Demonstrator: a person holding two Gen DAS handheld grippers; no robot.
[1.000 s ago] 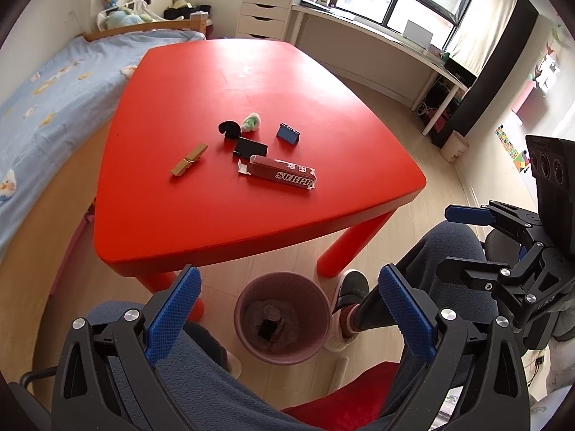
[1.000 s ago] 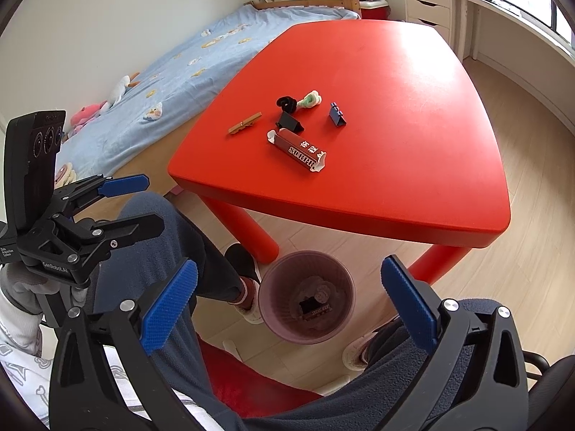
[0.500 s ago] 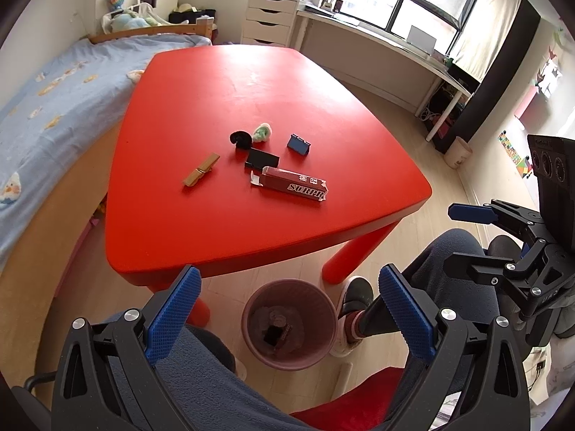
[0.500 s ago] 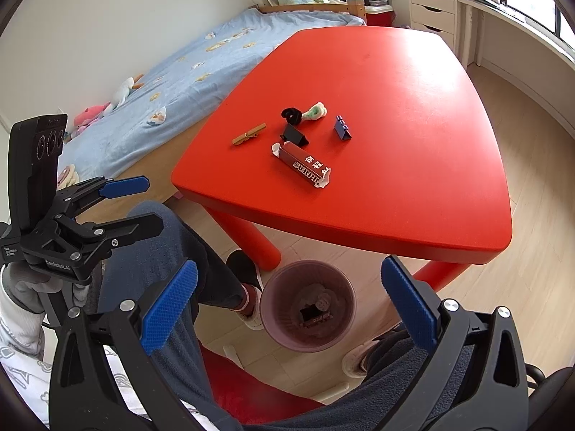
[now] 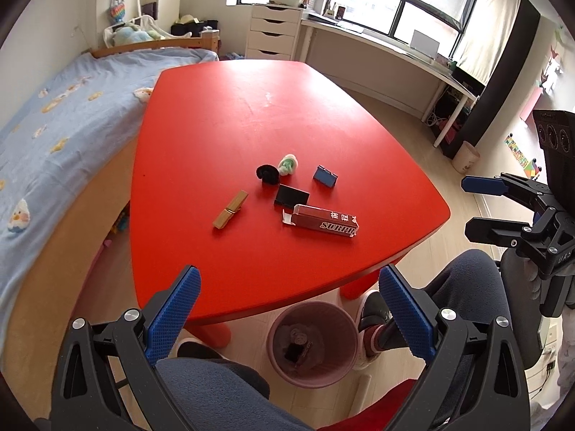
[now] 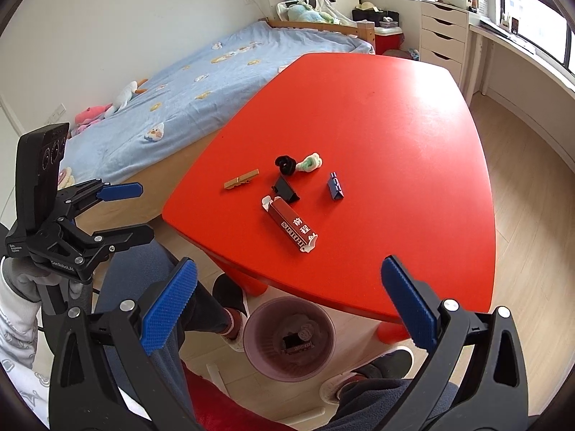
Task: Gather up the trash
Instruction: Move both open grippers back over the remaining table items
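A dark red snack box (image 5: 325, 220) (image 6: 293, 227) lies near the front edge of the red table (image 5: 251, 115) (image 6: 413, 115). Behind it sit a black binder clip (image 5: 291, 195) (image 6: 285, 188), a blue binder clip (image 5: 325, 176) (image 6: 335, 186), a wooden clothespin (image 5: 230, 209) (image 6: 241, 179), a black curled piece (image 5: 267, 174) (image 6: 285, 164) and a green-white wad (image 5: 288, 163) (image 6: 309, 163). A pink bin (image 5: 313, 343) (image 6: 289, 338) on the floor below holds some trash. My left gripper (image 5: 293, 319) and right gripper (image 6: 287, 309) are open, empty, above the person's lap.
A bed with a blue cover (image 5: 54, 136) (image 6: 215, 72) runs along the table's left side. White drawers (image 5: 275, 32) and a long desk (image 5: 377, 54) stand under the windows. The person's legs in grey trousers (image 5: 467, 287) and shoes (image 6: 230, 298) flank the bin.
Both grippers have risen and tipped toward the table, so the table and its items sit lower and nearer in view. Both stay open; nothing on the table has moved.
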